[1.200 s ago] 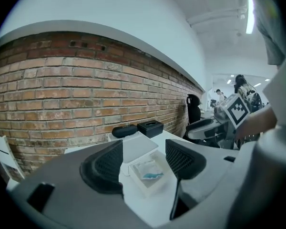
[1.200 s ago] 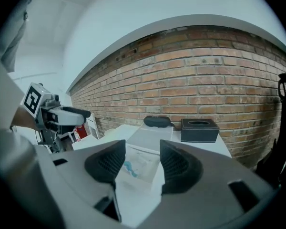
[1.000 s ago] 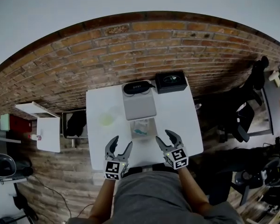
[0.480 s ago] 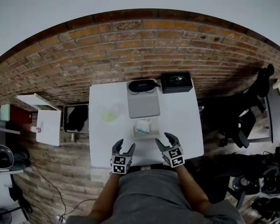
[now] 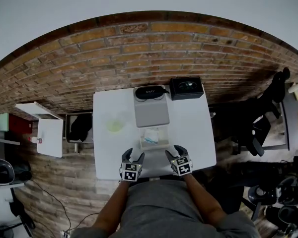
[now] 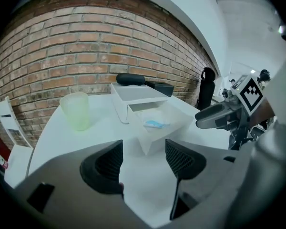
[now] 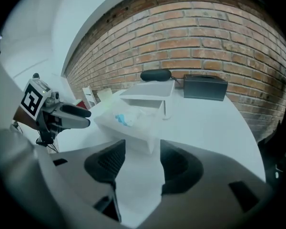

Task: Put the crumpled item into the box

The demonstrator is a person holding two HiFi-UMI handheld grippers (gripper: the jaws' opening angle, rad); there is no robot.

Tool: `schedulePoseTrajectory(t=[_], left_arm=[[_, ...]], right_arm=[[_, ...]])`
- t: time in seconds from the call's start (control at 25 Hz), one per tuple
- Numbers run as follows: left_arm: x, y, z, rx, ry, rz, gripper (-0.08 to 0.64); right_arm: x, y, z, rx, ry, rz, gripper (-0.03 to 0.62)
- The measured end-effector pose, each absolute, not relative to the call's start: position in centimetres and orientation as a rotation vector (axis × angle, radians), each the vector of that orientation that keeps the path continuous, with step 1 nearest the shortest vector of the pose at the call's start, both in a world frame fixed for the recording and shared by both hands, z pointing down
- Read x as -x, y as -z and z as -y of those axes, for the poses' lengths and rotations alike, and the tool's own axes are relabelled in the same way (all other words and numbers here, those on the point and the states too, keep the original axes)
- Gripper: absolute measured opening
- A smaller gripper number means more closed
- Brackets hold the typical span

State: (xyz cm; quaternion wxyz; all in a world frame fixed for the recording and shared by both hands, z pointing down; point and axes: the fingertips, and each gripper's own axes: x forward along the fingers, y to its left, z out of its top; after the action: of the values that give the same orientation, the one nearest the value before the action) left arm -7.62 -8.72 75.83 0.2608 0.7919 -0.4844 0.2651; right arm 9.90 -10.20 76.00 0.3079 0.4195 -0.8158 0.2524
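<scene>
A crumpled white and blue item lies inside the low open white box at the middle of the white table. The same crumpled item shows in the left gripper view, and again as the crumpled item in the right gripper view. My left gripper is low over the table's near edge, left of the box, open and empty. My right gripper is at the box's right, also open with nothing between its fingers.
Behind the open box sits a flat grey-white lid or case with a black oval pouch at its far end. A black box stands at the back right and a pale green cup at the left. A brick wall lies beyond.
Both grippers have sunk toward the table's near edge and tipped further down. Their jaws look the same, open. The crumpled item has stayed in the box.
</scene>
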Motion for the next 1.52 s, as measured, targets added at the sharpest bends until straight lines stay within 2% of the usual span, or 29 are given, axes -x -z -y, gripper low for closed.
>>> schedulePoseTrajectory(t=[0.4, 1.52], left_arm=[[8.2, -78.7, 9.4, -2.031, -0.764, 1.307, 0.268], [8.5, -78.1, 12.3, -2.017, -0.719, 1.325, 0.268]], right_arm=[[-9.9, -78.7, 10.4, -1.097, -0.722, 2.080, 0.230], [-9.7, -78.4, 14.1, -1.154, -0.763, 2.081, 0.224]])
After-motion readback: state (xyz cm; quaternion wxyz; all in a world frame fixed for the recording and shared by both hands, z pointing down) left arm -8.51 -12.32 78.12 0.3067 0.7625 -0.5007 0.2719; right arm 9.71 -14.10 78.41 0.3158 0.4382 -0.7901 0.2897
